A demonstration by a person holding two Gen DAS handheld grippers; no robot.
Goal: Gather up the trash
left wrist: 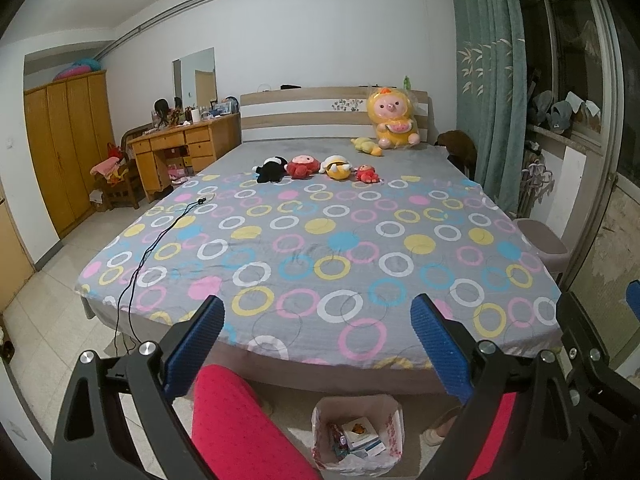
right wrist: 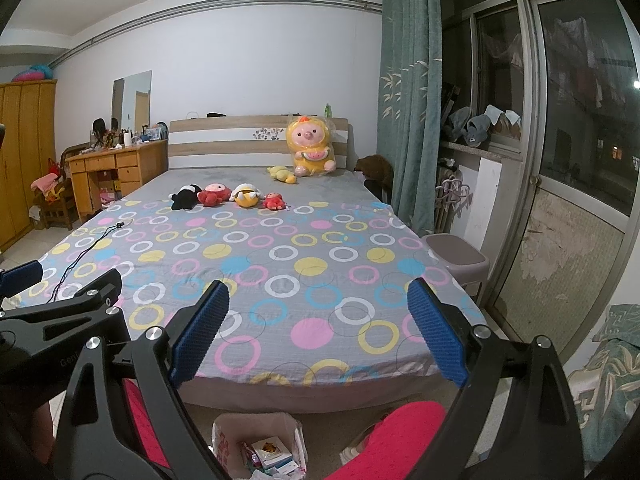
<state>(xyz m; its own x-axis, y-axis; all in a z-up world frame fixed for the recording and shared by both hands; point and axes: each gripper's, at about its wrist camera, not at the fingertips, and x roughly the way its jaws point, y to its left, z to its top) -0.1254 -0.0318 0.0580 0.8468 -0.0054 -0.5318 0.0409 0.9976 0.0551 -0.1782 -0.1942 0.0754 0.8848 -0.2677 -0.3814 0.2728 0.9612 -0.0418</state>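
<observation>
Trash bin — floor, bed's foot

Open bedspread ahead; plush toys far back.

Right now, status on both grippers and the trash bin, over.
Left gripper open, empty. Right gripper open, empty. Trash bin on floor at foot of bed, bagged, holding boxes and wrappers. No loose trash visible on the bedspread.

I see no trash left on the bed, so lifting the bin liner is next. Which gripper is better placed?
Left, narrowly. Both grippers are open and empty, but the bin liner sits almost centred under the left gripper, while for the right gripper it lies off to the left.
</observation>
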